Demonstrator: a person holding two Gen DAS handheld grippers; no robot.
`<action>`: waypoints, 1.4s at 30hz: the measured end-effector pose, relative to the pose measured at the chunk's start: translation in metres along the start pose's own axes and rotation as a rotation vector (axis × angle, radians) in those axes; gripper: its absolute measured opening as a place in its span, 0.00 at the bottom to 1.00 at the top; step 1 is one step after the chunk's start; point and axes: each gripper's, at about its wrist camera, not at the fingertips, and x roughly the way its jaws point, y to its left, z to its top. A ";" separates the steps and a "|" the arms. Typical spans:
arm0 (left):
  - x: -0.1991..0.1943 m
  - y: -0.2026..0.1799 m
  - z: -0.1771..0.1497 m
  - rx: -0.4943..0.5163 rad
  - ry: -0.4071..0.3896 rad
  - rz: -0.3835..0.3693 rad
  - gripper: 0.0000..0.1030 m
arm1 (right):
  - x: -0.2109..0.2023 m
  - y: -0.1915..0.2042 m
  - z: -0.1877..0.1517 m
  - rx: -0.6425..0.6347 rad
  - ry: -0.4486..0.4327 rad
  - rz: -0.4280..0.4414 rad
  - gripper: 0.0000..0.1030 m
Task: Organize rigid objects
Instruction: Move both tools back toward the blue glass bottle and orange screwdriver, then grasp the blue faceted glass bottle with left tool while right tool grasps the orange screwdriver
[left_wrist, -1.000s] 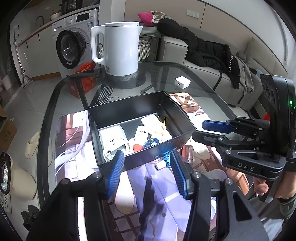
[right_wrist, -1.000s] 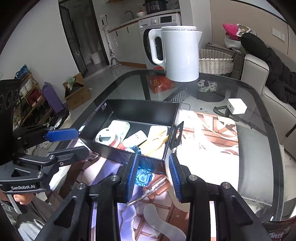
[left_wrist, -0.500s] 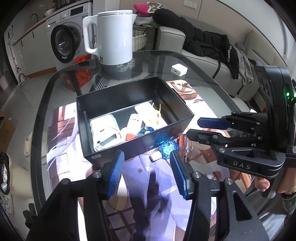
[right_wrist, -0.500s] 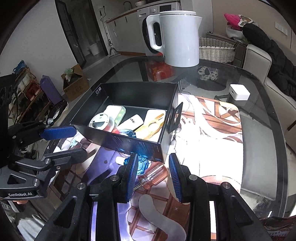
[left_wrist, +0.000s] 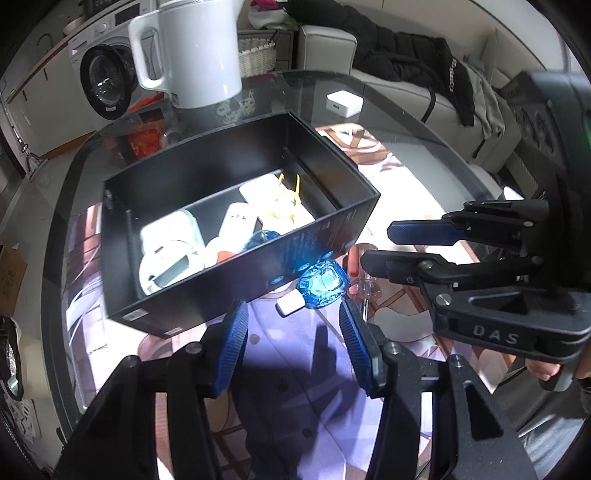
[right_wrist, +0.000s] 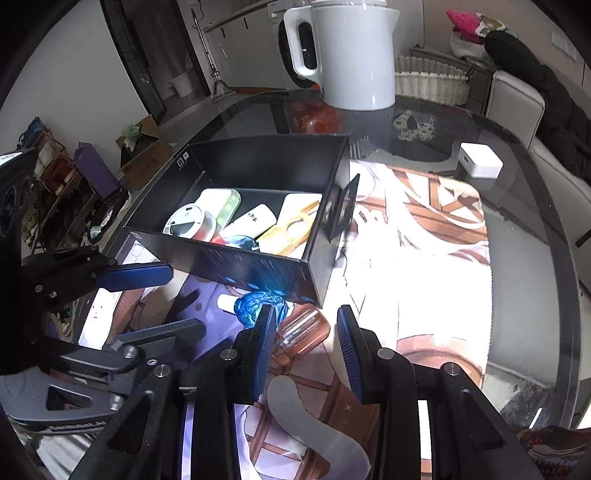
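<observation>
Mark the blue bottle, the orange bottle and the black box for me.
blue bottle (left_wrist: 322, 283), left wrist view, on its faceted glass body.
orange bottle (right_wrist: 304, 329), right wrist view, on its clear orange side.
black box (right_wrist: 258, 271), right wrist view, on its near outer wall.

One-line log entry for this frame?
left hand-held gripper: open | right hand-held gripper: open, over orange bottle | blue bottle: outside black box

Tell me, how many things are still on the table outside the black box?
2: a blue bottle beside the box's near wall, and an orange bottle between the right tool's fingers. More may be hidden.
</observation>
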 end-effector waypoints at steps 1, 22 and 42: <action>0.003 -0.001 0.000 0.004 0.006 0.001 0.50 | 0.002 -0.002 0.000 0.009 0.007 0.008 0.34; 0.032 -0.014 0.011 0.051 0.059 0.001 0.50 | 0.024 -0.023 -0.001 0.051 0.098 0.011 0.35; 0.045 -0.024 0.013 0.051 0.099 -0.003 0.28 | 0.019 -0.037 -0.008 0.067 0.093 0.028 0.35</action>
